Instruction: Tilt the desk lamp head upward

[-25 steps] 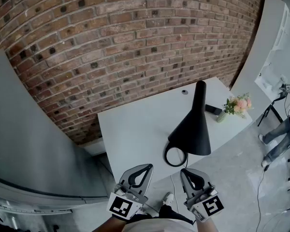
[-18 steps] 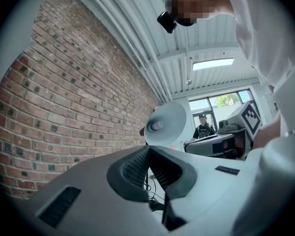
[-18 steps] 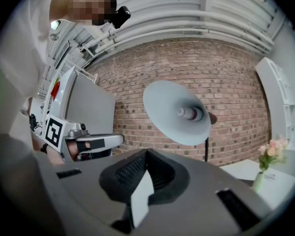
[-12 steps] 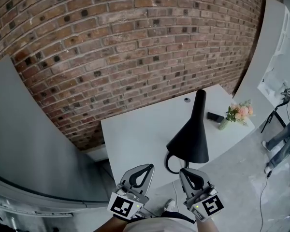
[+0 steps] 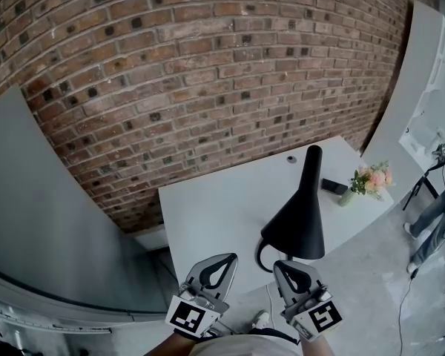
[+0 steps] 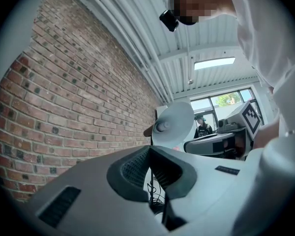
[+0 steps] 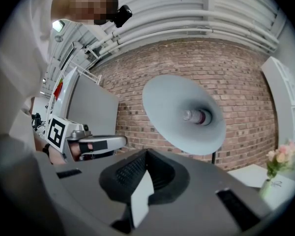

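Approach stage: left gripper (image 5: pixel 221 262) and right gripper (image 5: pixel 285 267), both pinched together and empty at bottom centre, sit just below the black lamp head (image 5: pixel 300 215) right of centre, so next I'd open one and grip the shade.

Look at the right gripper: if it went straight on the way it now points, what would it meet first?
Most likely the desk lamp shade, whose open mouth faces the right gripper just ahead. Nothing shows between them, though the gap is hard to judge.
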Demonstrator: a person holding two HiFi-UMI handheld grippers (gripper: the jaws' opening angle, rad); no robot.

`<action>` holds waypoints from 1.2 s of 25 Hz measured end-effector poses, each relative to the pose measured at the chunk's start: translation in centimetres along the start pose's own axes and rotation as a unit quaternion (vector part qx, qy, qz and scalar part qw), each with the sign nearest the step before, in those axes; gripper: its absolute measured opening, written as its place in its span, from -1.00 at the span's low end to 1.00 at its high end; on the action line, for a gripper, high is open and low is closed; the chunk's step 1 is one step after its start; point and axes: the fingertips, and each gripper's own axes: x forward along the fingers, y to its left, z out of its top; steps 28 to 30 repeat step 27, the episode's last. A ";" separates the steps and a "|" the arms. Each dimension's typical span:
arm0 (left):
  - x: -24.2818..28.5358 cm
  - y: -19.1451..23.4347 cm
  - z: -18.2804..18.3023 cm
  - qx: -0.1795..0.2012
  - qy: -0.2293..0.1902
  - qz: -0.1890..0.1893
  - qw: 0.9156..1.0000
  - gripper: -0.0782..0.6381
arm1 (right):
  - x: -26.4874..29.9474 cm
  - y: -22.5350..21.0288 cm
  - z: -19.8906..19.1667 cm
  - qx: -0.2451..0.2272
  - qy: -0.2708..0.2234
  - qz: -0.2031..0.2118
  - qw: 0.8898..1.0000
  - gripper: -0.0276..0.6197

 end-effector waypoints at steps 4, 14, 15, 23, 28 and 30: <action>0.0 0.3 -0.2 -0.001 0.003 0.002 1.000 -0.77 | 0.4 0.1 0.0 -0.001 0.003 0.005 1.000 -0.87; 0.5 0.2 -0.6 -0.008 0.007 -0.004 1.000 -0.77 | 0.5 -0.2 -0.3 0.000 0.009 0.002 1.000 -0.87; 0.5 0.1 -0.7 -0.010 0.007 -0.006 1.000 -0.77 | 0.3 -0.3 -0.4 0.000 0.010 0.000 1.000 -0.87; 1.1 -0.7 -1.3 -0.018 0.007 -0.022 1.000 -0.77 | -0.6 -0.8 -0.9 0.003 0.018 -0.019 1.000 -0.87; 1.3 -1.1 -1.4 -0.019 0.006 -0.027 0.999 -0.77 | -1.1 -1.0 -1.0 0.003 0.020 -0.024 1.000 -0.87; 1.3 -1.1 -1.4 -0.019 0.006 -0.027 0.999 -0.77 | -1.1 -1.0 -1.0 0.003 0.020 -0.024 1.000 -0.87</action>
